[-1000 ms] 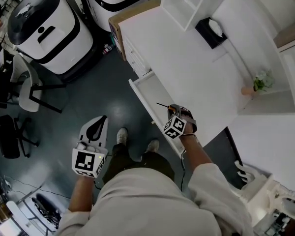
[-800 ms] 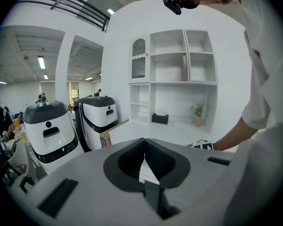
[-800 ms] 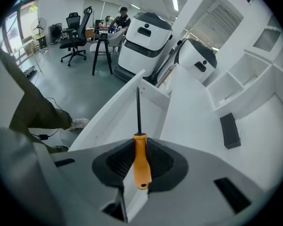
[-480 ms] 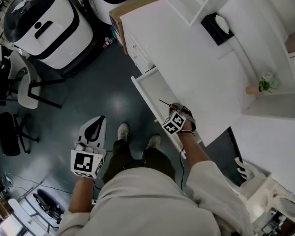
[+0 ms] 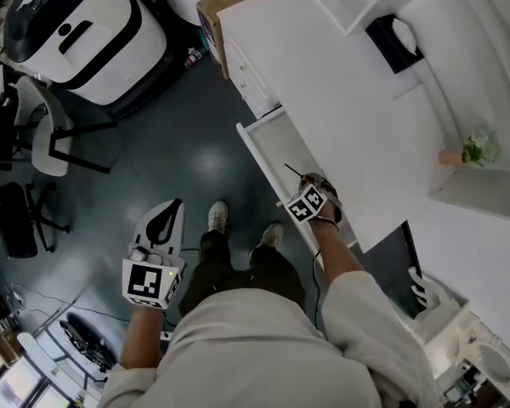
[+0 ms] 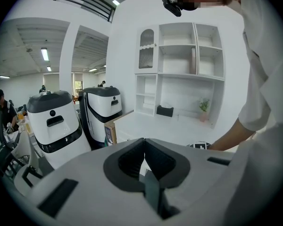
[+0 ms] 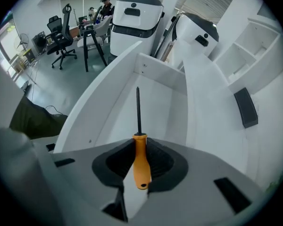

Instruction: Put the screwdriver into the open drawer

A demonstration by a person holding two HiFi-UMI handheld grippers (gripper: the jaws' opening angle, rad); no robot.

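- Right hand-held gripper [image 7: 140,149] clamps the screwdriver [image 7: 141,164] by its orange handle; shaft over the open drawer [image 7: 156,105], frame centre.
- Left hand-held gripper [image 6: 144,150] closed, empty.
- I'd go lower, level the shaft inside the walls, then release.

Orange-handled screwdriver [image 7: 141,164] with black shaft; white drawer [image 7: 158,112]; dark grey floor [image 5: 187,143]

Dark glossy floor [image 5: 178,143] beneath a white worktop [image 5: 340,100], with white wall shelving [image 6: 179,51], black office chairs [image 7: 59,32] and ceiling strip lights [image 6: 45,54].
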